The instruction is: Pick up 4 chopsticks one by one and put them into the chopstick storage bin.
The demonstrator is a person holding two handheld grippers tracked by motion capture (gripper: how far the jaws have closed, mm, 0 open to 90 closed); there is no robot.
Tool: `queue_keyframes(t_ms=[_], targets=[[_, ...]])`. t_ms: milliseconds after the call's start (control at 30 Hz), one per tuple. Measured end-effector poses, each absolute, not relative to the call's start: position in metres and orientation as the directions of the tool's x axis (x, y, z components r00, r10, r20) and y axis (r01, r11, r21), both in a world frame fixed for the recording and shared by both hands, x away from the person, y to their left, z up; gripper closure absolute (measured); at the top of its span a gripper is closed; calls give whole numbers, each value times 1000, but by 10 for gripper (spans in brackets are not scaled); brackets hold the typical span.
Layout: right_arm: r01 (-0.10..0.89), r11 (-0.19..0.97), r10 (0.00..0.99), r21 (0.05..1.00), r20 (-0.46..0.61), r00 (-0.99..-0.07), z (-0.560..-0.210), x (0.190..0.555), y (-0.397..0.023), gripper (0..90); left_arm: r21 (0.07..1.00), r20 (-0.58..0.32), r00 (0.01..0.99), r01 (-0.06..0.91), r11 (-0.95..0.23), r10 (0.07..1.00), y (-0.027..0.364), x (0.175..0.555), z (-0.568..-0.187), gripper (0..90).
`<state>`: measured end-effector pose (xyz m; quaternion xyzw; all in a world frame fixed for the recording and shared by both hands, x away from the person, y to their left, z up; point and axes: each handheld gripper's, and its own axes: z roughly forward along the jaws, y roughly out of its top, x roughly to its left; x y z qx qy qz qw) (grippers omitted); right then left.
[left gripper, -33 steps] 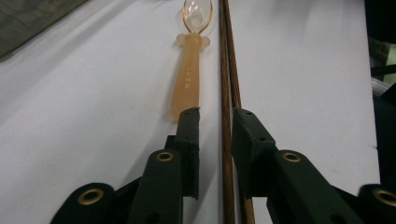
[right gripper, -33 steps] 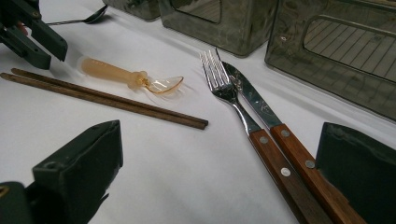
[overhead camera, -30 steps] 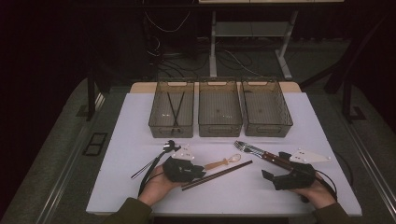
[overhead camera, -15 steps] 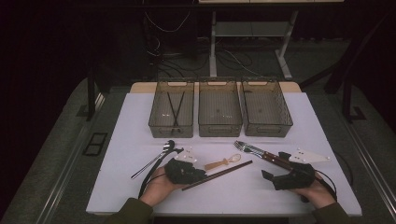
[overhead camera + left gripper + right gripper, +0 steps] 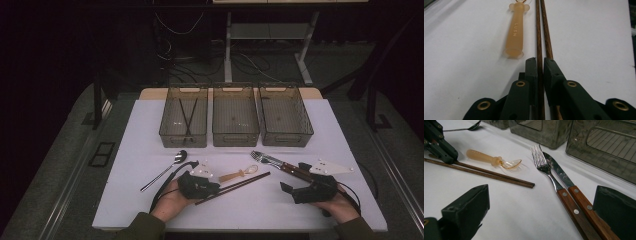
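So left gripper [image 5: 539,66] clamped on near end of chopsticks [image 5: 539,37]; thin, stiff, light, slippery pair, may scissor. Right gripper [image 5: 541,202] jaws apart.

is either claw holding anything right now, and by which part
The left claw is shut on one of the brown chopsticks, near its end closest to the person; the second stick lies beside it. The right claw is open, holding nothing.

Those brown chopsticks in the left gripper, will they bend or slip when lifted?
The chopsticks look like stiff wood, so bending seems unlikely. Only one stick appears pinched by the left gripper, so the other may stay behind. Gripped near one end, the long shaft may droop or pivot.
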<state>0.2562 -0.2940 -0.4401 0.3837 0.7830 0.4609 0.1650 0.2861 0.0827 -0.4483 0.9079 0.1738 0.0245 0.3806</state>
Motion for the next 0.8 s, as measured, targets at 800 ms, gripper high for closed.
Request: queue_keyframes(t_ms=[800], targets=[[447,291,749,846,89,-656,-440,256,-294,11,696,-99,929,321,-643,357,80,285,-446,851]])
